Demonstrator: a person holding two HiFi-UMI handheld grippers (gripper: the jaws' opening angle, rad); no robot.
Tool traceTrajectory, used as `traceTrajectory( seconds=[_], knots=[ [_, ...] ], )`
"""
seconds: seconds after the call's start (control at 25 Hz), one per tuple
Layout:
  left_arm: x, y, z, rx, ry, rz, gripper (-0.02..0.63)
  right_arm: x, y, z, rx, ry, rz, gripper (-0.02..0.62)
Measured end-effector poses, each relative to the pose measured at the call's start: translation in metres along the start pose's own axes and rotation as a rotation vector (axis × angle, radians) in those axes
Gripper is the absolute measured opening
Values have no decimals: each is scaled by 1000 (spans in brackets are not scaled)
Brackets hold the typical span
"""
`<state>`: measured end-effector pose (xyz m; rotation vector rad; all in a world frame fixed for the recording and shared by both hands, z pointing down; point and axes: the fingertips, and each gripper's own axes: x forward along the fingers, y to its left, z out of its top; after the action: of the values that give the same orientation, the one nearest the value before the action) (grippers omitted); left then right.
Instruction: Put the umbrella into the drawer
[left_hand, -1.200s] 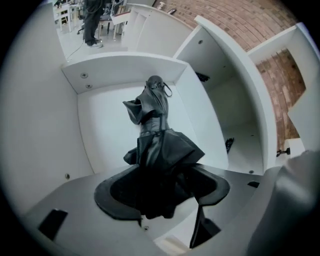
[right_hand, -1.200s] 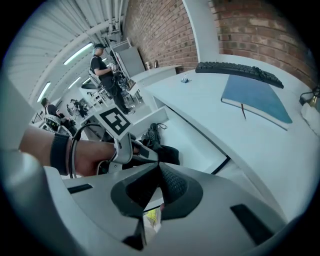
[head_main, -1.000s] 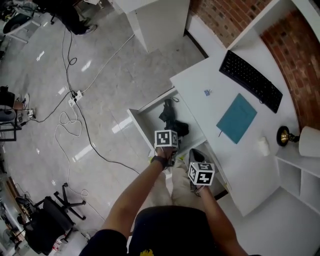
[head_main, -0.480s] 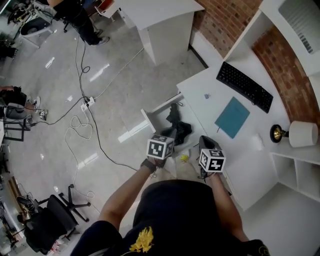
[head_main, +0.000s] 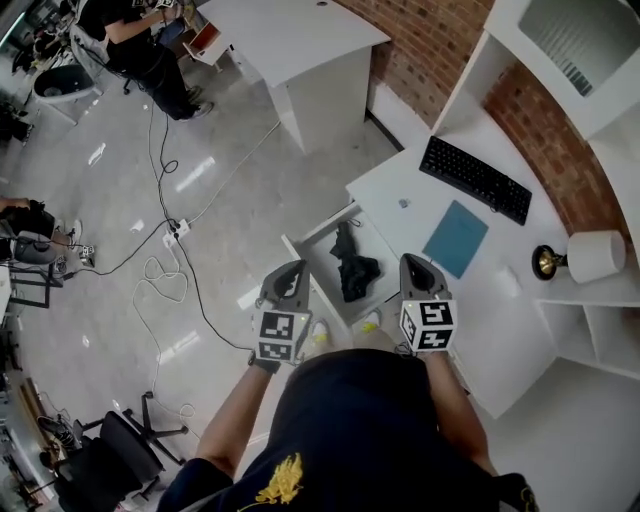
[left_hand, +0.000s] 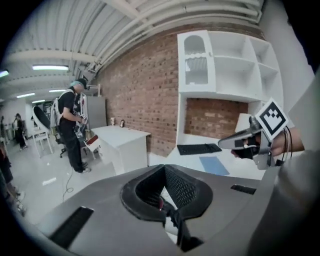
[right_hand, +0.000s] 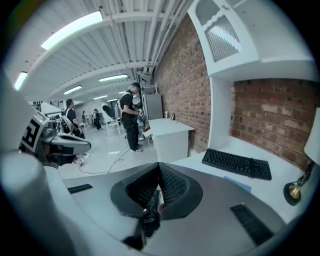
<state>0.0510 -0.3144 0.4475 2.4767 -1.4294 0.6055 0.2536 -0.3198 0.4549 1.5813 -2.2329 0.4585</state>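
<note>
**A:** Head view first: where's the umbrella?

**B:** The black folded umbrella (head_main: 352, 268) lies crumpled inside the open white drawer (head_main: 310, 240). The drawer juts out from under the near edge of the white tabletop (head_main: 490, 290). Both tools are raised clear of it. The left tool (head_main: 290, 272) shows just left of the drawer, and the right tool (head_main: 414, 264) just right of it, across the tabletop's near edge.

**A:** What's on the tabletop?

**B:** A long black keyboard (head_main: 475, 178) lies along the back edge, and a flat teal notebook (head_main: 455, 238) lies mid-tabletop. A white-shaded lamp (head_main: 592, 255) stands at the right end.

**A:** And the left gripper view?

**B:** Its jaws are pressed together with nothing gripped. The tool's own grey body covers the drawer and the umbrella. This view shows what the head view cuts off: white wall shelving (left_hand: 225, 65) against red brick. It also shows a person in dark clothes (left_hand: 70, 130) standing by a second white desk (left_hand: 122, 137). The right tool shows at the picture's right edge, with only part of the hand behind it.

**A:** The right gripper view?

**B:** The jaws there also sit together and are empty. A dark sliver shows in the slit below the pads, and I can't tell what it is. The keyboard is plain to see, but the lamp is cut off at the right edge. The left tool is a blurred shape at the left edge.
</note>
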Motion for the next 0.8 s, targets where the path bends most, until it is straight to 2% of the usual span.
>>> traceTrajectory(
  seconds=[0.12,0.24,0.48,0.8],
  knots=[
    [-1,15,30,-77,-91,7,18,-9,-12,17,-20,-42,-40,-2],
    [-8,27,50,-106,-145,11,18,-18,-19,37,-17,-89,-61,-2],
    [-17,54,60,-101,-149,38,18,-24,-18,63,0,-139,-81,-2],
    [-25,76,65,-116,-149,80,18,-25,-10,70,-5,-142,-54,-2]
  ],
)
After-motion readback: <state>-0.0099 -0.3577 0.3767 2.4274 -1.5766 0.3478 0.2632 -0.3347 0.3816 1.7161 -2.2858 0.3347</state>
